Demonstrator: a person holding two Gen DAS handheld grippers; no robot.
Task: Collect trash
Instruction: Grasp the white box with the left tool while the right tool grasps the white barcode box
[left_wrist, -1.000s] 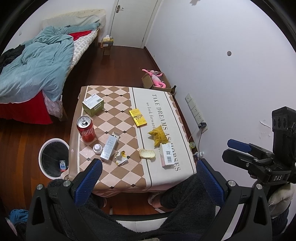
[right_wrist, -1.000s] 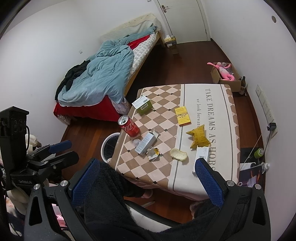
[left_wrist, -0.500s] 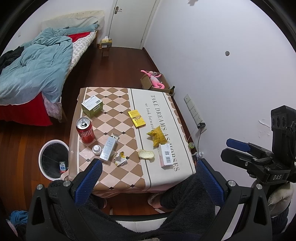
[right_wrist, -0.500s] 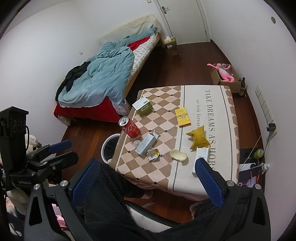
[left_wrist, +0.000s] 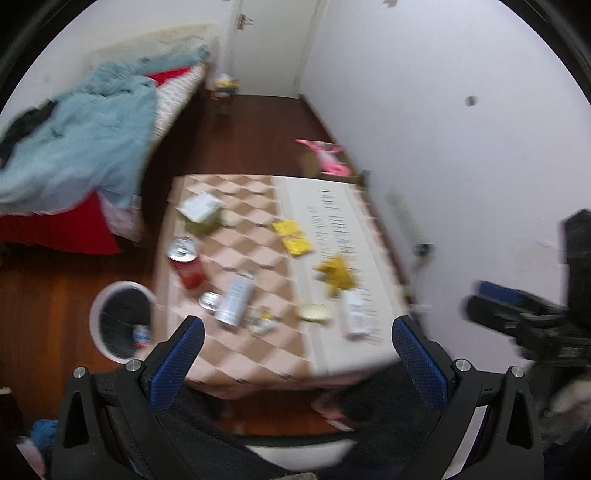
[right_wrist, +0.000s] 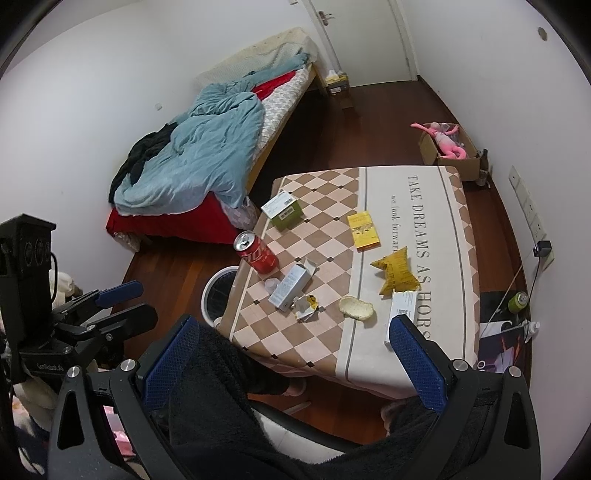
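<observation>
A small table (right_wrist: 402, 354) with a checked cloth carries trash: a red soda can (right_wrist: 256, 252), a silver carton (right_wrist: 291, 286), a crumpled wrapper (right_wrist: 306, 305), a pale bread piece (right_wrist: 356, 307), a yellow chip bag (right_wrist: 396, 272), a yellow card (right_wrist: 363, 229), a green box (right_wrist: 282, 208) and a white box (right_wrist: 402, 310). A white bin (right_wrist: 218, 293) stands on the floor at the table's left side. My right gripper (right_wrist: 293, 365) is open and empty, high above the table's near edge. My left gripper (left_wrist: 295, 363) is open and empty too; its view is blurred.
A bed with a blue duvet (right_wrist: 210, 147) stands at the far left. A cardboard box with a pink toy (right_wrist: 447, 146) sits by the right wall. A green can (right_wrist: 517, 302) and cables lie on the floor at right. My dark-clad legs lie below both grippers.
Both grippers have drifted slightly; the left wrist view has turned blurred with motion and the table sits a little further right in it. Nothing on the table has moved.
</observation>
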